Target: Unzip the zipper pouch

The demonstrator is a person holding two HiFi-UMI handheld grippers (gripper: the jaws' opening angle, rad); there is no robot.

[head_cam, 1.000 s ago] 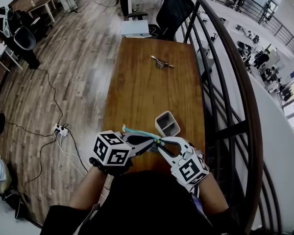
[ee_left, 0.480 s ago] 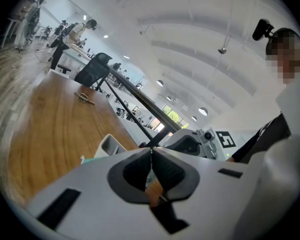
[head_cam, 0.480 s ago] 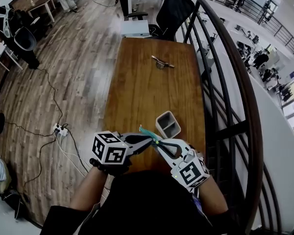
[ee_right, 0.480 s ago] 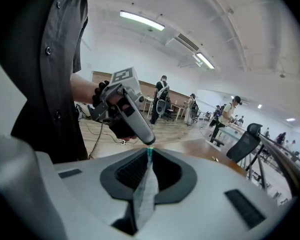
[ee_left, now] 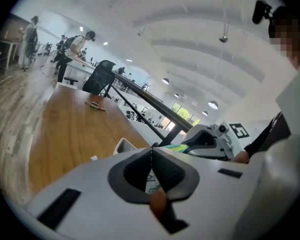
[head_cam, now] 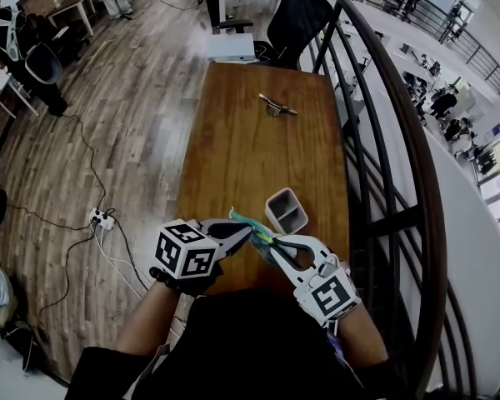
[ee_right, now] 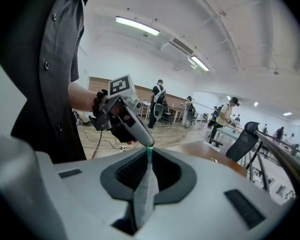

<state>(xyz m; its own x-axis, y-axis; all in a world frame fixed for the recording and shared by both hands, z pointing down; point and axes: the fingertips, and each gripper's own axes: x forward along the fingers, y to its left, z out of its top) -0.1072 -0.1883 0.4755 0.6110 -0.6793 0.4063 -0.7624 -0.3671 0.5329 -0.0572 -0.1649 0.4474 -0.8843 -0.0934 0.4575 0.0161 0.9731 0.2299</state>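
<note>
Bright, even light; fisheye-warped edges, dark corners.

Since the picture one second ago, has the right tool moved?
Yes. The right tool has drawn back slightly toward the person, away from the grey rectangular container, while shut on the teal zipper pouch.

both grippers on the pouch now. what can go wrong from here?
1. The right gripper pinches a thin fold of the pouch. No zipper pull shows there, so pulling may only stretch cloth or slip.
2. The left gripper grips right beside it, with the pouch held in the air above the table. A slip would drop it.
3. The gray bin stands close to the right gripper, and a sideways pull might knock it.
</note>
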